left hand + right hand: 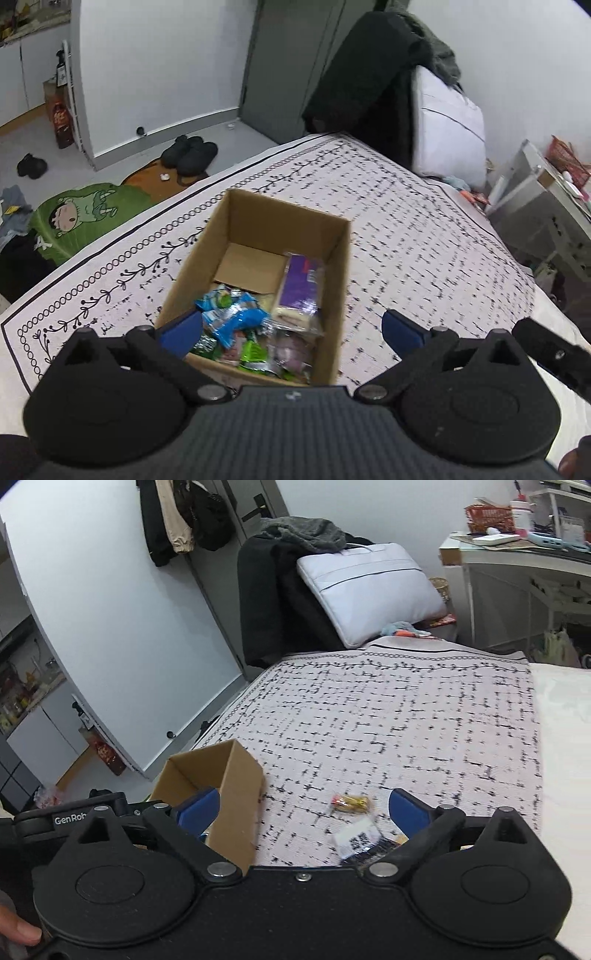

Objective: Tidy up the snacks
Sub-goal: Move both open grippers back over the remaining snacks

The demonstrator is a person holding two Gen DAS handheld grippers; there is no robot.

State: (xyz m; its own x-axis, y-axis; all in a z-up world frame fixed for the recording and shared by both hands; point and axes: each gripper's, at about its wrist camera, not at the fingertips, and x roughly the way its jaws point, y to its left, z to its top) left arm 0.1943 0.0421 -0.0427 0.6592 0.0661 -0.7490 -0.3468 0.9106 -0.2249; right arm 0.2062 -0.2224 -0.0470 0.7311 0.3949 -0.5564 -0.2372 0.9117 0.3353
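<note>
Jaws wide, empty: left gripper [291, 328] over snack-filled box [207, 240]; right gripper [303, 806] above gold candy [351, 802].

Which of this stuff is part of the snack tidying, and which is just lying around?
Part of the job:
cardboard box
packets inside it
gold-wrapped snack
black-and-white packet

Just lying about:
black slippers
cartoon rug
white laptop bag
dark coat

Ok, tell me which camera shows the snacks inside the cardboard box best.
The left wrist view: it looks down into the open cardboard box, showing the snacks piled at its near end. The right wrist view shows only the box's outer wall and far inner corner, with none of its contents.
</note>
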